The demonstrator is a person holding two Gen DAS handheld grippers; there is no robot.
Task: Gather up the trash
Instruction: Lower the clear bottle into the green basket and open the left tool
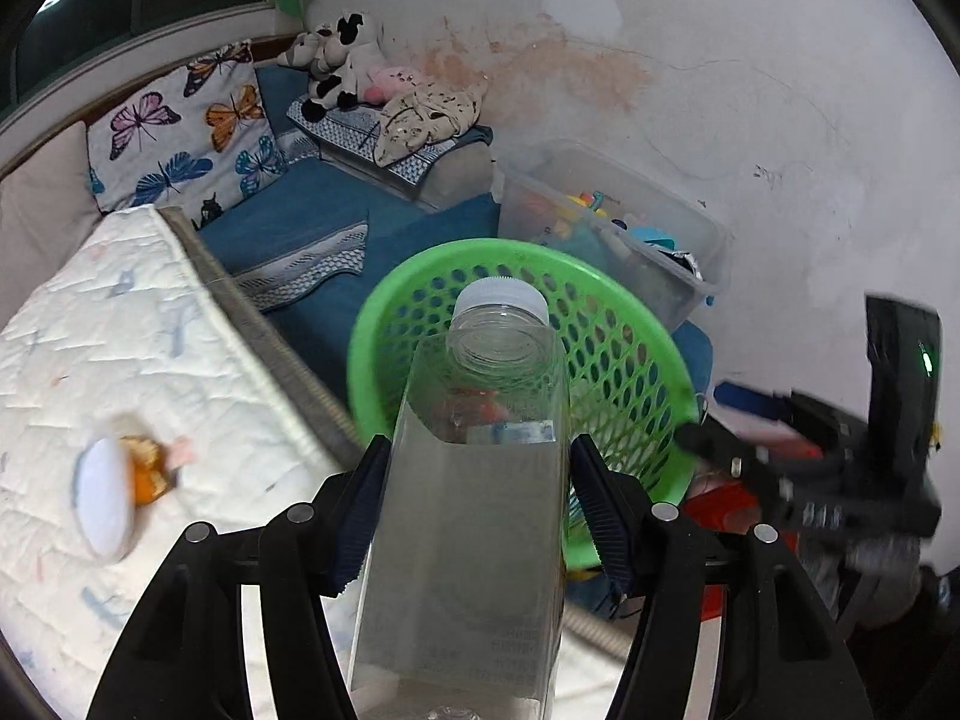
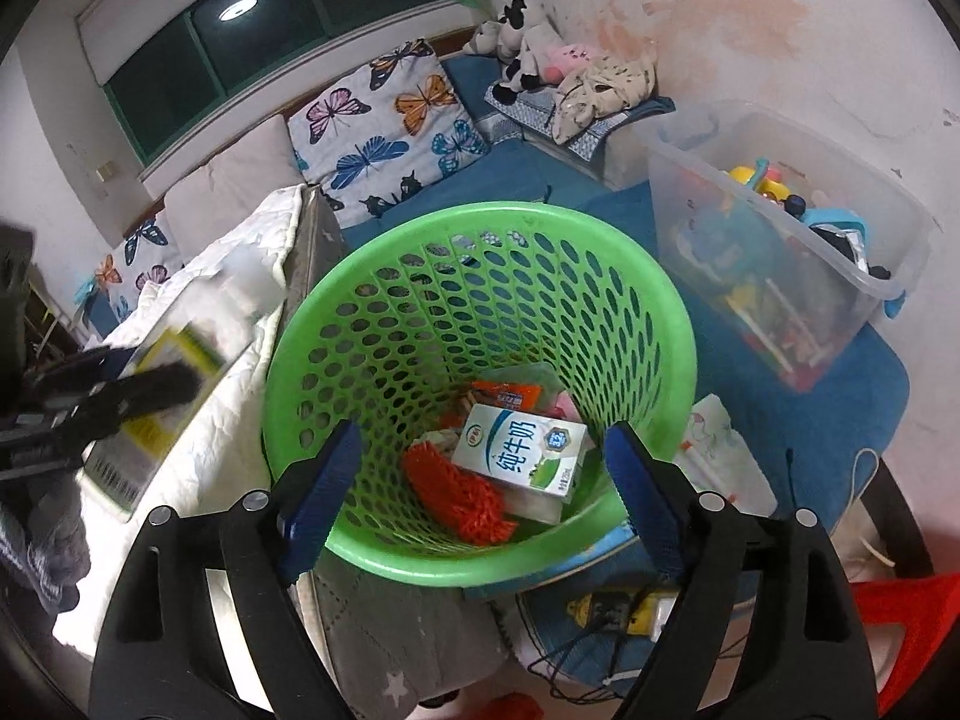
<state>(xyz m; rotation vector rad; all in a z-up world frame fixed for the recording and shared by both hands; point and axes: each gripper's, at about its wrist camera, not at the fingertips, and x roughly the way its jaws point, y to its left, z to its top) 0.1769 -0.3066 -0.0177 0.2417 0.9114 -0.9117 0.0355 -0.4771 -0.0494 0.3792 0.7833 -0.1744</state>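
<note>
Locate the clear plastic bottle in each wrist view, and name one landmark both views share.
Left wrist view: the clear plastic bottle fills the lower centre, clamped in the left gripper, white cap toward the basket.
Right wrist view: blurred at the left edge, over the white quilt, held by the other gripper.
Shared landmark: the green basket, beside the clear toy bin.
</note>
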